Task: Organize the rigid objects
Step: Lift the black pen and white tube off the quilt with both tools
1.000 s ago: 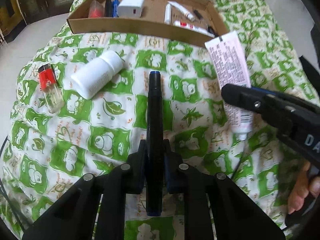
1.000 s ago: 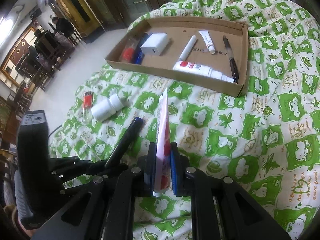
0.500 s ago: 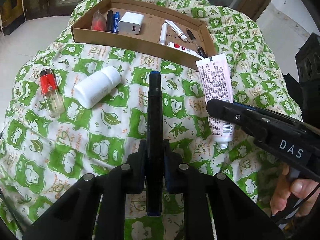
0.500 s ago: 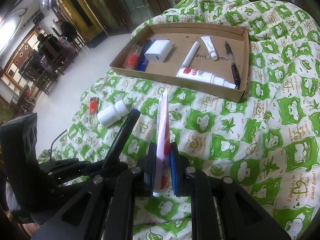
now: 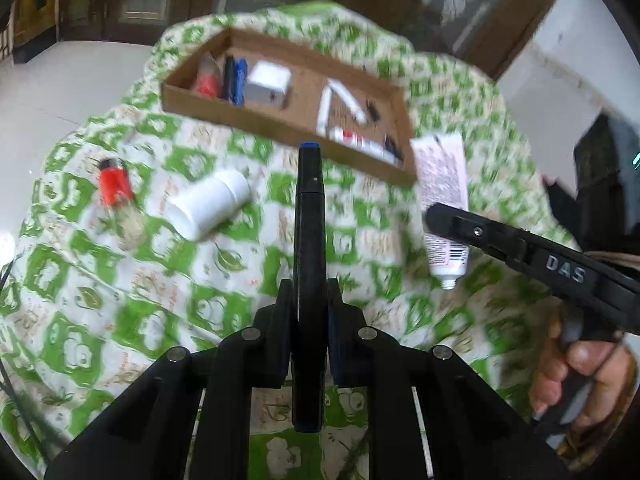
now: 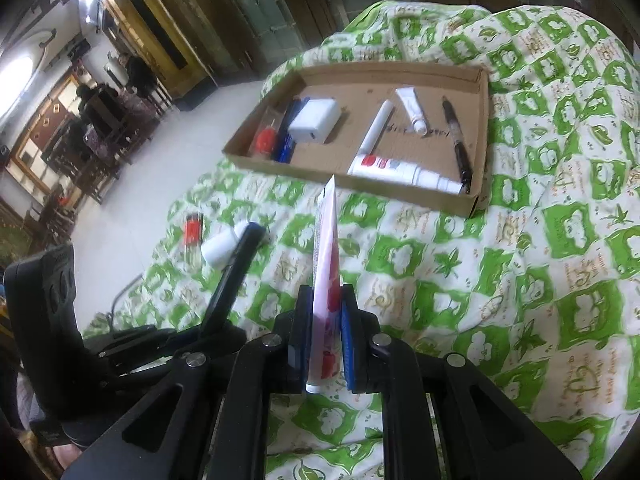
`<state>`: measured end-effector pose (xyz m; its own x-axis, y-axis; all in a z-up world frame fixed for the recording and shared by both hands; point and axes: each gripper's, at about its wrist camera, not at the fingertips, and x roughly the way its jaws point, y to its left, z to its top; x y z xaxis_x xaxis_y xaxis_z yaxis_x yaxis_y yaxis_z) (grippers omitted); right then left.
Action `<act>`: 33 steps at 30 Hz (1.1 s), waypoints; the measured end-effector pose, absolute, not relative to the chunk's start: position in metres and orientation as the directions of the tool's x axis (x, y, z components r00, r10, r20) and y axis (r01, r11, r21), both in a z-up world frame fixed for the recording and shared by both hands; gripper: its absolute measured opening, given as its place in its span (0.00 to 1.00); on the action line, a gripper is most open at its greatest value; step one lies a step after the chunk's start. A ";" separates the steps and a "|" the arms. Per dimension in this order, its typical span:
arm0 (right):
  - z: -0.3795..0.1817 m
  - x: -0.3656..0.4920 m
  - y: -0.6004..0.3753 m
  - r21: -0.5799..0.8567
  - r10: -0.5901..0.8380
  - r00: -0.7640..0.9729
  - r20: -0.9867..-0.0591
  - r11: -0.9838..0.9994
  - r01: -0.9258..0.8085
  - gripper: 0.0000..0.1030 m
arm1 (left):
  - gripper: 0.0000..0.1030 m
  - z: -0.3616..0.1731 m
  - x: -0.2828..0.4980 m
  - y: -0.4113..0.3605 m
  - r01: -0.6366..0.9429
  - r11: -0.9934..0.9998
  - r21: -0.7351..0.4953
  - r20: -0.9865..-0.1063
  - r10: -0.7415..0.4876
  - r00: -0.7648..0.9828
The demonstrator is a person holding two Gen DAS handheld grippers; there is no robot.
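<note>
Pen [image 5: 307,248] sits tight in the left gripper [image 5: 308,320], above the green cloth [image 5: 224,256]. Right gripper [image 6: 326,344] squeezes a tube [image 6: 326,264]. Both point at the box [image 6: 478,200]. A bottle [image 5: 208,208] and lighter [image 5: 116,192] lie nearby.

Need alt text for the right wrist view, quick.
The right gripper clamps a white-and-pink tube above a green-patterned cloth. Ahead lies a cardboard tray holding small items; the left gripper holds a black marker.
</note>
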<state>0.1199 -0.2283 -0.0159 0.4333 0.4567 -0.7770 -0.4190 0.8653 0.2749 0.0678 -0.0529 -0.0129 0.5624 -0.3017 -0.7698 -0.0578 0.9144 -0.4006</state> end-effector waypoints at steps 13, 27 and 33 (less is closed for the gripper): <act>0.025 0.129 -0.274 0.296 0.464 0.562 -0.685 0.882 -0.367 0.12 | 0.12 0.004 0.046 0.008 -0.124 0.850 -0.512 -0.663 -0.299 0.686; 0.012 0.139 -0.282 0.280 0.427 0.550 -0.717 0.900 -0.333 0.12 | 0.12 -0.008 0.056 -0.012 -0.109 0.888 -0.446 -0.739 -0.297 0.605; 0.006 0.137 -0.278 0.285 0.435 0.526 -0.731 0.894 -0.345 0.12 | 0.12 -0.030 0.076 -0.040 -0.073 0.939 -0.336 -0.863 -0.276 0.424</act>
<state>0.1372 -0.2782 0.0062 0.5259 0.4355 -0.7306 -0.3447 0.8944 0.2850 0.0758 -0.0397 -0.0297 0.4239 -0.2756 -0.8627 -0.0728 0.9391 -0.3358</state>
